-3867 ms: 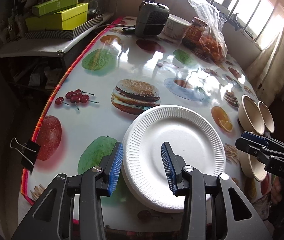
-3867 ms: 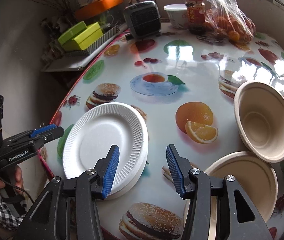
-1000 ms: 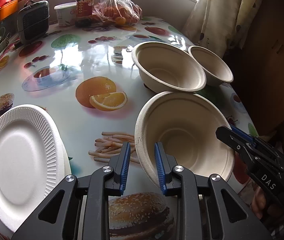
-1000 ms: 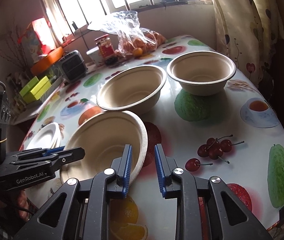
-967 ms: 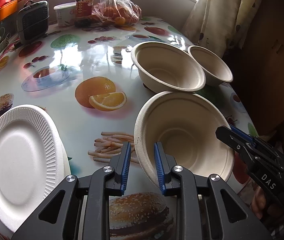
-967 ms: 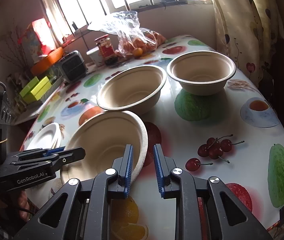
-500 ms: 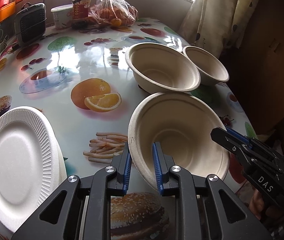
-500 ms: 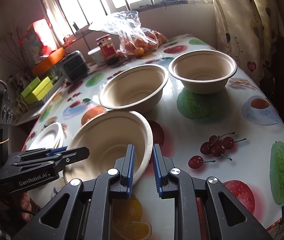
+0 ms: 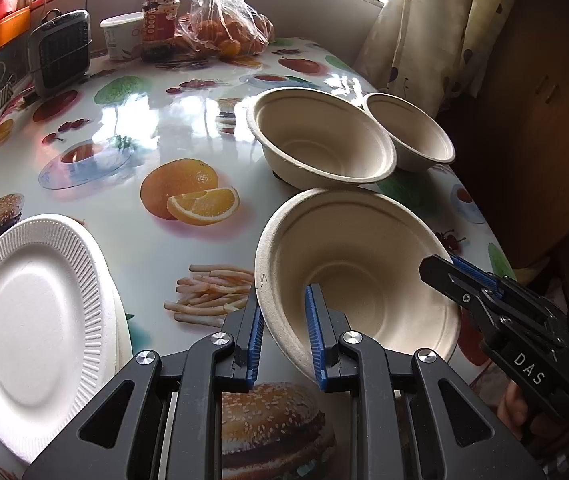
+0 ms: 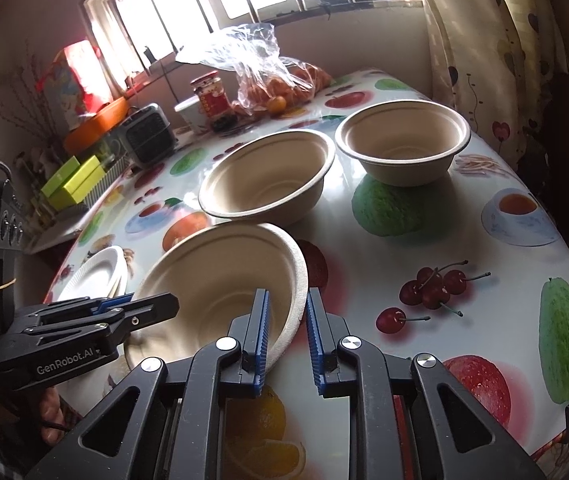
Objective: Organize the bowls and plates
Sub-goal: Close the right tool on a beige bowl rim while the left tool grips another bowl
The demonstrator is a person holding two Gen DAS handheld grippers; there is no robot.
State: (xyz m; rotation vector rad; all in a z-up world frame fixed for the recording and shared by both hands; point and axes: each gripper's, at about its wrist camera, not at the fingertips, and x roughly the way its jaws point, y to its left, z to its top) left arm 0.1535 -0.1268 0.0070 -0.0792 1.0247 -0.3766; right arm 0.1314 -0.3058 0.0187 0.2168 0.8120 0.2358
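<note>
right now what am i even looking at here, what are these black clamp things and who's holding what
Nothing here is a robot arm. A person holds a hand-held gripper in each hand, each with a fisheye camera looking along its two blue-padded fingers. One picture looks from the left gripper, the other from the right gripper. Both are shut on opposite rim edges of the nearest paper bowl, which looks tilted. On the fruit-print table sit two more bowls: middle bowl and far bowl, plus stacked white paper plates.

Heater (image 9: 60,54), jar (image 9: 159,26), bagged oranges (image 9: 224,36) on table (image 9: 156,120).
</note>
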